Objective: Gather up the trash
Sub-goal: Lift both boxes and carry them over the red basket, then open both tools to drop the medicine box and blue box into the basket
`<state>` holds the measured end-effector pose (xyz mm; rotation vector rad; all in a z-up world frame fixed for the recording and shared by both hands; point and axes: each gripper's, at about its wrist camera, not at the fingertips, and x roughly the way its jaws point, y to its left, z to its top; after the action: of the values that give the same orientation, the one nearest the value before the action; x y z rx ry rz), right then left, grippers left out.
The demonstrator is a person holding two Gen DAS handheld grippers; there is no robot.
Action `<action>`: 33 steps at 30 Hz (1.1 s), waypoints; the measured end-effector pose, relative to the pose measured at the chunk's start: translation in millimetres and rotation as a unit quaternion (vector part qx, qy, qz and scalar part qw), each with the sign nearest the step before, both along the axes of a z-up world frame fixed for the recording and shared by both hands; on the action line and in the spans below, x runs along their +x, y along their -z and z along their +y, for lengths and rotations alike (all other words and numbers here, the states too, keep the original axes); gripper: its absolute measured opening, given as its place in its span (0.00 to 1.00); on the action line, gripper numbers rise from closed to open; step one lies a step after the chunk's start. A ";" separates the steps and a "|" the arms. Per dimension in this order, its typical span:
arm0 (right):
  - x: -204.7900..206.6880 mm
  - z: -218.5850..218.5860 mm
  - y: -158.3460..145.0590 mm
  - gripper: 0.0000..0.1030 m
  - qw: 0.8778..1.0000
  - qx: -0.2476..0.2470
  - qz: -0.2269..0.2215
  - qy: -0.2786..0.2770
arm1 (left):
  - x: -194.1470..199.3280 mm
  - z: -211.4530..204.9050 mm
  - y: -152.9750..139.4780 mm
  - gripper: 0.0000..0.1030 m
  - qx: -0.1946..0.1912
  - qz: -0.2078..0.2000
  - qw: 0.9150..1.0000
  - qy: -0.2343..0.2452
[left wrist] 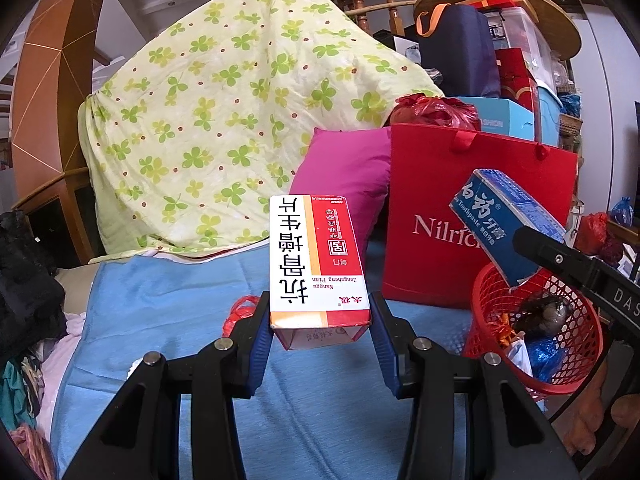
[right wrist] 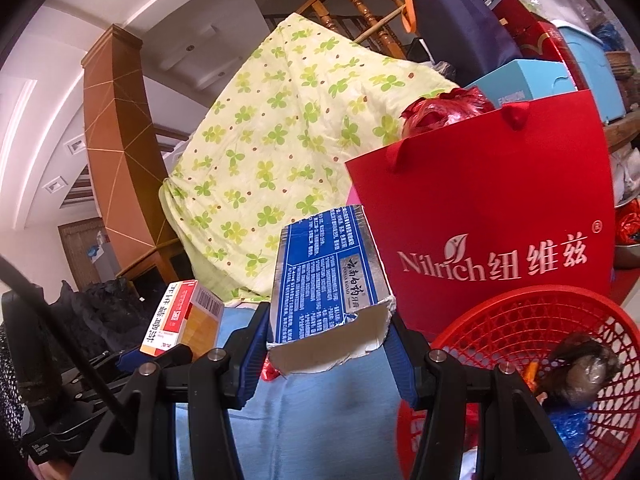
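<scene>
Between the blue pads of my left gripper (left wrist: pixel 320 330) sits a white-and-red medicine box (left wrist: pixel 316 264), clamped at its near end, its large black characters upside down to me and its bottom flaps showing. It hangs above the blue bedsheet (left wrist: pixel 168 320). My right gripper (right wrist: pixel 326 342) holds a blue toothpaste carton (right wrist: pixel 328 276), silver-edged, its near end torn open and ragged, showing a white inside. That carton is just beside the red mesh basket (right wrist: pixel 532 320), which already has wrappers and a dark lump in it. A red paper bag (right wrist: pixel 500 208) stands behind.
</scene>
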<state>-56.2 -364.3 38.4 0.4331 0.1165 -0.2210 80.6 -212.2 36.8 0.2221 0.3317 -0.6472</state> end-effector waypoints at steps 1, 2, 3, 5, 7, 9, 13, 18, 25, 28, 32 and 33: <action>-3.1 -1.1 -0.6 0.56 1.000 0.000 -0.002 0.004 | -1.3 -1.3 0.2 0.47 0.000 -0.001 1.000 0.002; -6.1 -2.4 -1.5 0.56 1.000 -0.001 -0.003 0.007 | -1.9 -2.3 0.1 0.47 0.000 -0.001 1.000 0.003; -7.9 -3.6 -2.9 0.56 1.000 0.000 -0.004 0.010 | -3.2 -3.7 0.3 0.47 0.001 -0.002 1.000 0.005; -13.6 -6.2 -3.8 0.56 1.000 -0.001 -0.005 0.016 | -4.6 -5.9 0.5 0.47 0.001 -0.002 1.000 0.010; -18.4 -8.2 -4.8 0.56 1.000 -0.003 -0.005 0.022 | -7.2 -9.0 0.9 0.47 0.002 -0.002 1.000 0.014; -22.5 -10.7 -6.2 0.56 1.000 -0.006 -0.005 0.028 | -9.1 -11.4 0.5 0.47 0.001 -0.002 1.000 0.017; -34.3 -17.1 -9.1 0.55 0.999 -0.011 -0.008 0.043 | -14.3 -16.6 0.5 0.47 0.000 -0.002 1.000 0.027; -51.2 -27.4 -9.1 0.55 0.998 -0.006 -0.010 0.065 | -19.9 -24.4 1.8 0.47 -0.010 0.008 0.998 0.056; -71.9 -46.3 -7.0 0.55 0.995 0.009 -0.014 0.097 | -30.0 -41.9 8.9 0.47 -0.025 0.033 0.992 0.119; -79.7 -56.7 -5.4 0.55 0.994 0.017 -0.016 0.111 | -35.1 -51.1 10.8 0.47 -0.033 0.041 0.988 0.145; -89.4 -68.9 -1.9 0.55 0.991 0.026 -0.014 0.127 | -41.8 -65.7 11.6 0.47 -0.043 0.048 0.983 0.173; -91.6 -70.9 -1.0 0.56 0.991 0.026 -0.013 0.130 | -43.7 -69.5 11.7 0.47 -0.045 0.048 0.982 0.179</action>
<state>-147.8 -435.2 39.4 0.5039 0.0391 -0.4693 36.9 -281.6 25.1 0.1643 0.3579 -1.0284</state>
